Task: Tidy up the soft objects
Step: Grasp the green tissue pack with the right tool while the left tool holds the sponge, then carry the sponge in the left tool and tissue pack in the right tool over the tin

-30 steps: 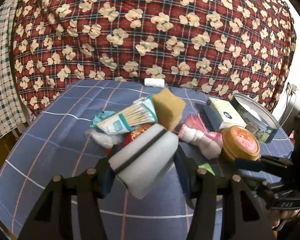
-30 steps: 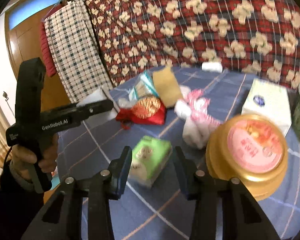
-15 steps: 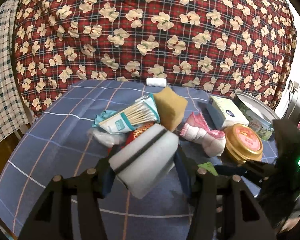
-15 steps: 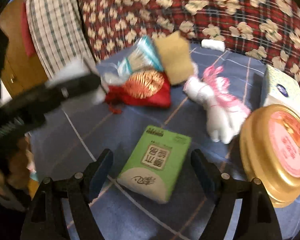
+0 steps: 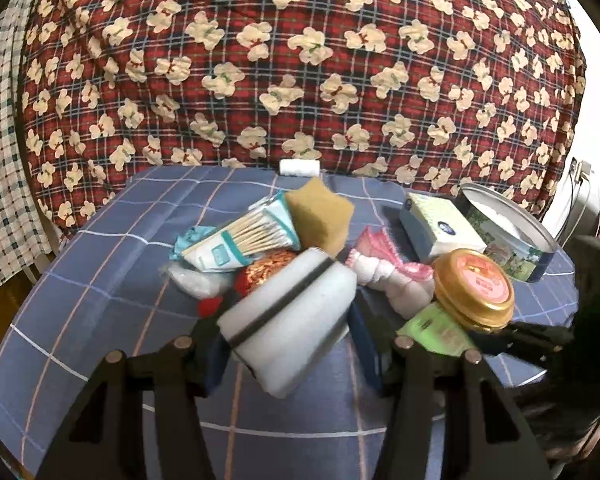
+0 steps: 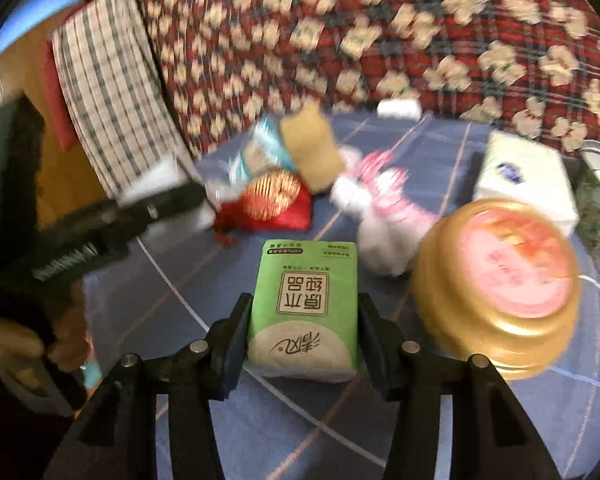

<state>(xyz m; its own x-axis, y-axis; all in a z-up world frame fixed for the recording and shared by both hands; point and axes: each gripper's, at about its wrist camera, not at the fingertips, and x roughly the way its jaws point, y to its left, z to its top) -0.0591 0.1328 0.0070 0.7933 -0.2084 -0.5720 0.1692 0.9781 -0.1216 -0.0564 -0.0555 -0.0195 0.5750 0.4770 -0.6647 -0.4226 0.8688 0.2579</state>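
Note:
My left gripper (image 5: 288, 340) is shut on a white foam sponge with a dark stripe (image 5: 296, 312), held above the blue checked tablecloth (image 5: 100, 280). A green tissue pack (image 6: 306, 304) sits between the fingers of my right gripper (image 6: 303, 320). Its jaws are closing, and both pads touch the pack's sides. In the left wrist view the same green pack (image 5: 436, 328) shows beside a gold-lidded jar (image 5: 474, 284). Behind them lie a tan sponge (image 5: 320, 216), a pink and white cloth bundle (image 5: 388, 276) and a red pouch (image 5: 268, 270).
A cotton swab pack (image 5: 240, 236), a white tissue box (image 5: 436, 228), an open round tin (image 5: 508, 236) and a small white roll (image 5: 299, 168) also lie on the cloth. A red patterned quilt (image 5: 300, 60) rises behind the table. A hand holds the left gripper at the left of the right wrist view.
My right gripper opened wide around the green tissue pack, then closed in on its sides. The left gripper kept still with the sponge.

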